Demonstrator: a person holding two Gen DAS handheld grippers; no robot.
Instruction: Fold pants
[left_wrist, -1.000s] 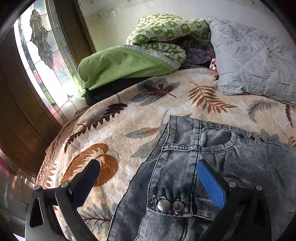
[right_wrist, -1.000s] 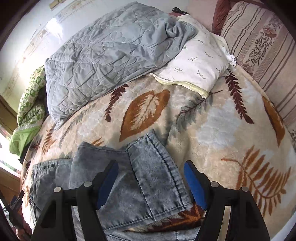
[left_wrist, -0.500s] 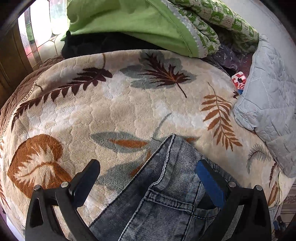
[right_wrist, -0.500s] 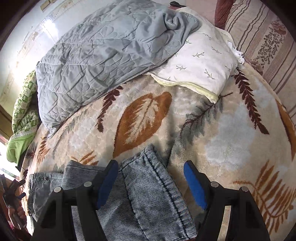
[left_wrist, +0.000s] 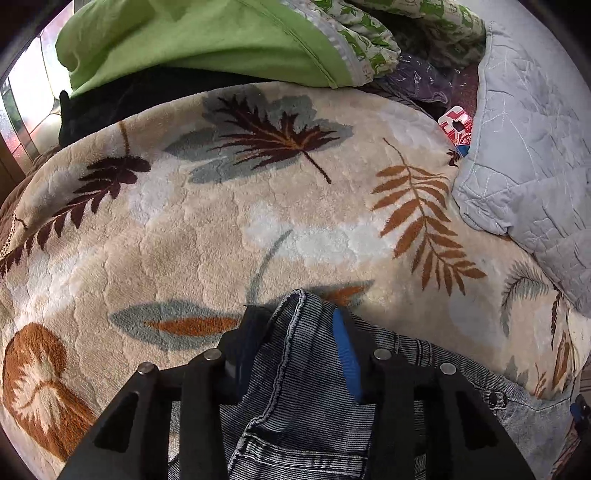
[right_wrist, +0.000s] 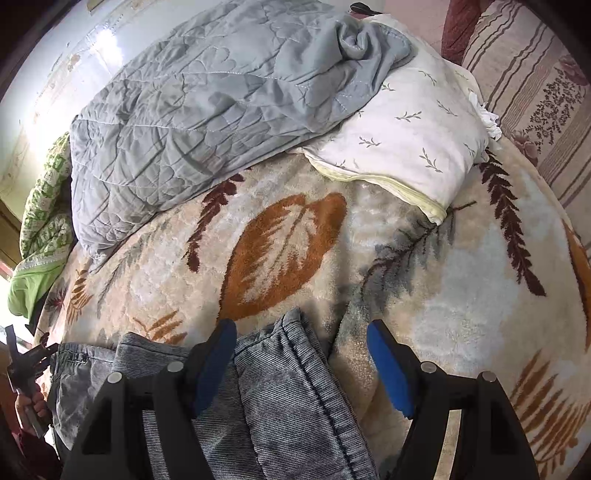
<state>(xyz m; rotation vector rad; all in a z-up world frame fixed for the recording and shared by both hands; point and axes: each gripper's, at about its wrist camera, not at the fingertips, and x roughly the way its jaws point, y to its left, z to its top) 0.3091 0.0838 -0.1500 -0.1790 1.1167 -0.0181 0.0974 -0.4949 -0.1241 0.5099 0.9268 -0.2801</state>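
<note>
Grey-blue denim pants (left_wrist: 295, 387) lie on a beige leaf-patterned blanket (left_wrist: 258, 221). My left gripper (left_wrist: 295, 332) is shut on the bunched waistband corner of the pants, the fabric pinched between its blue pads. In the right wrist view the pant legs' hem end (right_wrist: 280, 387) lies under my right gripper (right_wrist: 303, 354), which is open with one leg's hem corner between its fingers. The left gripper (right_wrist: 26, 365) also shows at the far left of the right wrist view, at the waist end.
A grey quilted blanket (right_wrist: 207, 118) and a white pillow (right_wrist: 406, 140) lie at the back of the bed. A green blanket pile (left_wrist: 207, 40) sits by the window. A striped headboard cushion (right_wrist: 535, 92) stands at the right.
My left gripper has closed on the waistband corner, which now bunches up between the pads. My right gripper has crept slightly forward over the hem and stays open.
</note>
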